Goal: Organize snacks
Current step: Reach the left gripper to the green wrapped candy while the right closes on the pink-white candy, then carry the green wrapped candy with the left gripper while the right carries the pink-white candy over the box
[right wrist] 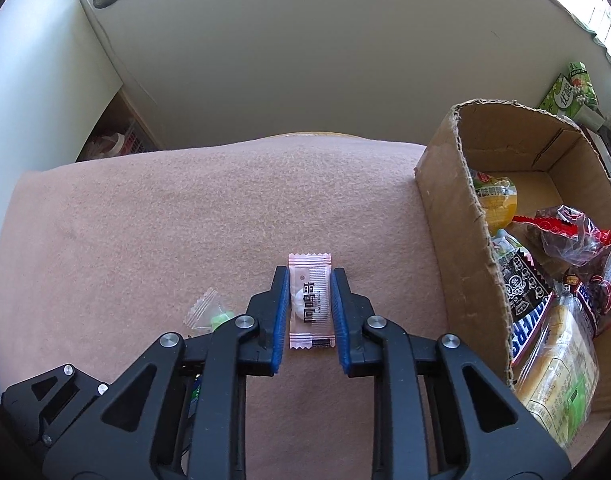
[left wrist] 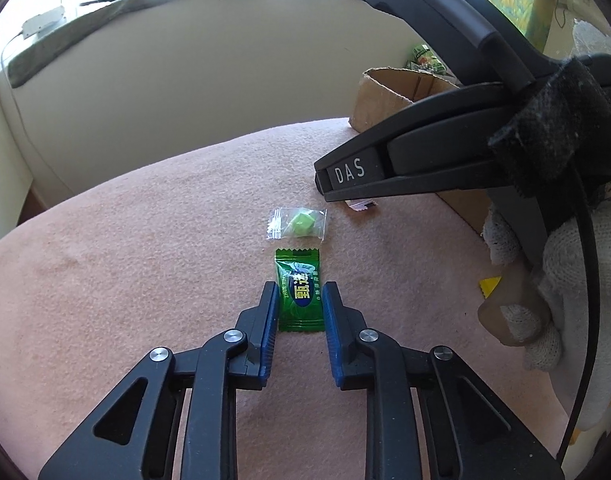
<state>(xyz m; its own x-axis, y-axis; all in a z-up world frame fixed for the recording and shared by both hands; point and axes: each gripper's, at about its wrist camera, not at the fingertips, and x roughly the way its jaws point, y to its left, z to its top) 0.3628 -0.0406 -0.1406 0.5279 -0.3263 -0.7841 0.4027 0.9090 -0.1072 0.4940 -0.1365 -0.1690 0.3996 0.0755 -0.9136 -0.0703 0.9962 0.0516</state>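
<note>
Here, left gripper [left wrist: 299,298] closing on green candy [left wrist: 299,291], right gripper [right wrist: 309,292] on pink-white candy [right wrist: 309,300], contact unclear. At three o'clock: cardboard box [right wrist: 451,208], packaged snacks [right wrist: 553,280] inside.

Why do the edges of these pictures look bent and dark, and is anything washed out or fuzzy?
Left wrist view: the fisheye lens bows the pink cloth, the corners go black, the window at the top is blown out white, and the green candy is sharp. Right wrist view: same bending, dark corners, soft even light, and the box wall curves.
</note>
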